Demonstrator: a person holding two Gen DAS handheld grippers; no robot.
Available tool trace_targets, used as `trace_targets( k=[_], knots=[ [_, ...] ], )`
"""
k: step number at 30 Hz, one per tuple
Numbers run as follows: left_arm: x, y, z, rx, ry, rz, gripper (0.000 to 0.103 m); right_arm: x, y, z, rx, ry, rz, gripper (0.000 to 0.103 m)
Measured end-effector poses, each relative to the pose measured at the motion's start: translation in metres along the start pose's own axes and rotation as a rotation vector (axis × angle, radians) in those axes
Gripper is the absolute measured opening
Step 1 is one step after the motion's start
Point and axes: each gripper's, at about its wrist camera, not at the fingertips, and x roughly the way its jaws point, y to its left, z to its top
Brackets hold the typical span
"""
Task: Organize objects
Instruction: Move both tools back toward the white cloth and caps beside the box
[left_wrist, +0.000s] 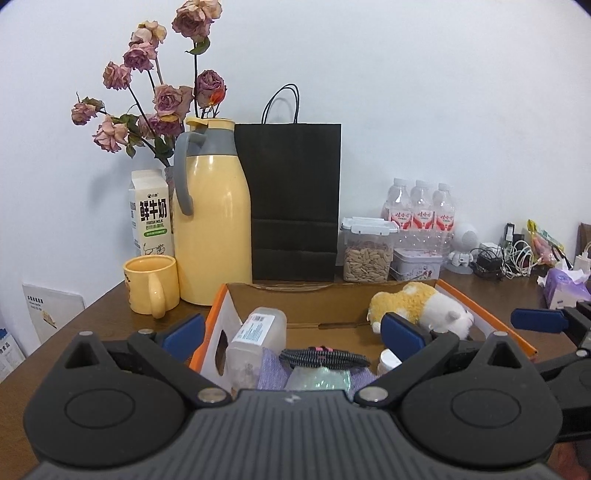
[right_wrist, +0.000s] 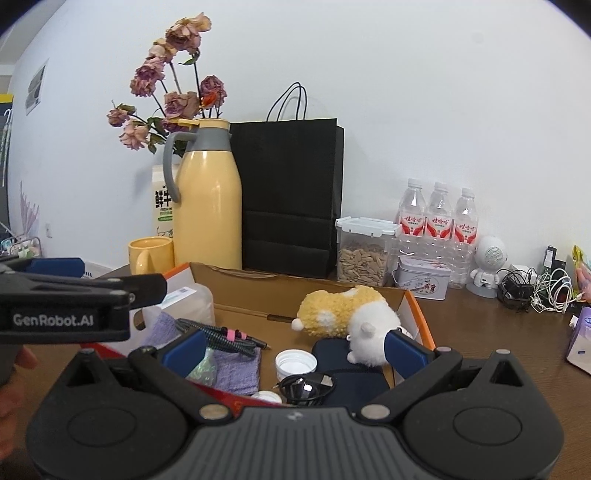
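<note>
two hand-held grippers are hovering over an open cardboard box (right_wrist: 332, 295) sitting on a brown table (right_wrist: 498, 332). the left gripper (left_wrist: 291, 332) is hanging with its blue-padded jaws spread wide and holding nothing, above the near left part of the box; the right gripper (right_wrist: 295, 345) is likewise standing wide and empty over the near right part. inside the box, a yellow-and-white plush toy (right_wrist: 347, 317) is lying on its side toward the far right, its white end resting on a dark blue pouch (right_wrist: 354, 384). a white cap (right_wrist: 295, 363) is sitting just left of the pouch, with a coiled black cable (right_wrist: 306, 387) in front of it. a purple cloth (right_wrist: 236, 369) is lying at the left with a black braided cord (right_wrist: 214, 334) across it, and a clear plastic bottle (left_wrist: 258, 339) is leaning against the left wall. behind the box, a yellow thermos (right_wrist: 207, 199), a yellow mug (right_wrist: 149, 254), a black paper bag (right_wrist: 291, 195), a jar of seeds (right_wrist: 364, 254) and three water bottles (right_wrist: 439, 218) are standing along the wall.
</note>
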Motion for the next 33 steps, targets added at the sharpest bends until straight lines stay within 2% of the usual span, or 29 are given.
trace_targets(
  k=[15,24,33],
  knots=[
    [-0.058,0.019,-0.004,0.019,0.021,0.043,0.103,-0.043,0.012,-0.017,0.0,0.051,0.023,0.103],
    [-0.087,0.028,-0.007,0.044,0.072,0.08,0.103,-0.074,0.018,-0.022,-0.02,0.084,0.017,0.103],
    [-0.102,0.025,-0.027,0.105,0.123,0.092,0.103,-0.094,0.025,-0.037,-0.045,0.124,0.031,0.103]
  ],
)
